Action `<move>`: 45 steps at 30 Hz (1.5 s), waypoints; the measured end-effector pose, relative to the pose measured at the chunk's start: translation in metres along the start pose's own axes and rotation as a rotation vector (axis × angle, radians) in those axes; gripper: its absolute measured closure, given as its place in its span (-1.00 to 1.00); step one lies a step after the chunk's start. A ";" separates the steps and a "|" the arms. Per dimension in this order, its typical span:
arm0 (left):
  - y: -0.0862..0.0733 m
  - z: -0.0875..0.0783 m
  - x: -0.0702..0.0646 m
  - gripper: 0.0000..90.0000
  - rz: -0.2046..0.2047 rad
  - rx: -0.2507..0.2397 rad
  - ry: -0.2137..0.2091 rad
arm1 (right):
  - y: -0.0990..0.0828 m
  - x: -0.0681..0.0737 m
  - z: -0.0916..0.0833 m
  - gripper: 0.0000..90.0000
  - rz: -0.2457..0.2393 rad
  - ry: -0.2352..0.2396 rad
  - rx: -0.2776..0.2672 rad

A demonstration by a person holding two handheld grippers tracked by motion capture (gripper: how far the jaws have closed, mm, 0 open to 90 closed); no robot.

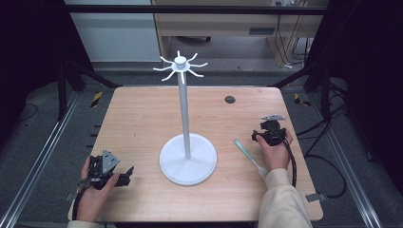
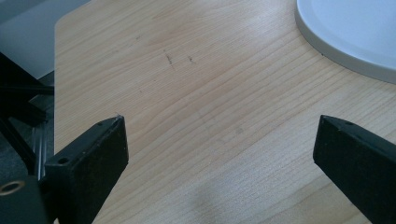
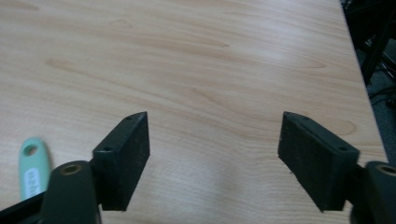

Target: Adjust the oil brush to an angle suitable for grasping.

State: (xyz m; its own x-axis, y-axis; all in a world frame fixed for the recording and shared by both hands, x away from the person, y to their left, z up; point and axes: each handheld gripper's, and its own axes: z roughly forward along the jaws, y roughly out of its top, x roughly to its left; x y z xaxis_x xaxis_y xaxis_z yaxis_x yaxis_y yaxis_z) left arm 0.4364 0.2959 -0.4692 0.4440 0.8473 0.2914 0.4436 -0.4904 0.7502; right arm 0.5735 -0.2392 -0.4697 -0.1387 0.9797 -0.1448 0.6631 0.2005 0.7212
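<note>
1. Pale wood grain covered the tabletop [image 1: 142, 118], a rounded-corner slab with a small dark round plug [image 1: 230, 99] set near its far edge.
2. A white metal stand with a round disc base [image 1: 188, 159] stood at the middle, its thin pole rising to a crown of curved hooks [image 1: 180, 65] at the top.
3. My left gripper [image 2: 219, 149] rested at the near left corner of the tabletop, held in my left hand [image 1: 92, 190]; its jaws were spread wide with bare wood between them, and the edge of the white base showed at the upper right of the left gripper view.
4. My right gripper [image 3: 215, 149] sat near the right edge in my right hand [image 1: 274, 152], jaws likewise spread apart over bare wood.
5. A mint-green utensil with a slim handle and a hanging hole [image 1: 247, 154] lay flat between the stand's base and my right hand, close beside that hand; its holed handle tip [image 3: 33, 170] showed just left of the right gripper's left jaw, not between the jaws.
</note>
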 end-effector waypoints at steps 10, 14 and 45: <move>0.000 0.000 0.000 -0.93 0.001 0.004 0.005 | 0.004 0.021 -0.002 -0.20 -0.077 0.015 0.039; 0.000 0.000 0.000 -0.93 0.000 0.004 0.005 | 0.005 0.028 -0.003 -0.02 -0.074 0.046 0.062; 0.001 0.001 -0.002 -0.93 0.007 -0.003 -0.012 | 0.000 0.049 0.000 1.00 -0.164 0.294 0.120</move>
State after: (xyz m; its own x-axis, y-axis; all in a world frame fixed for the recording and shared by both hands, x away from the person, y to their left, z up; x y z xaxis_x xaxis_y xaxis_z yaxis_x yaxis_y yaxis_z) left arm 0.4366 0.2935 -0.4696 0.4565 0.8413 0.2895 0.4378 -0.4956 0.7501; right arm 0.5668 -0.1911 -0.4765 -0.4447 0.8949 -0.0385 0.6934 0.3711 0.6176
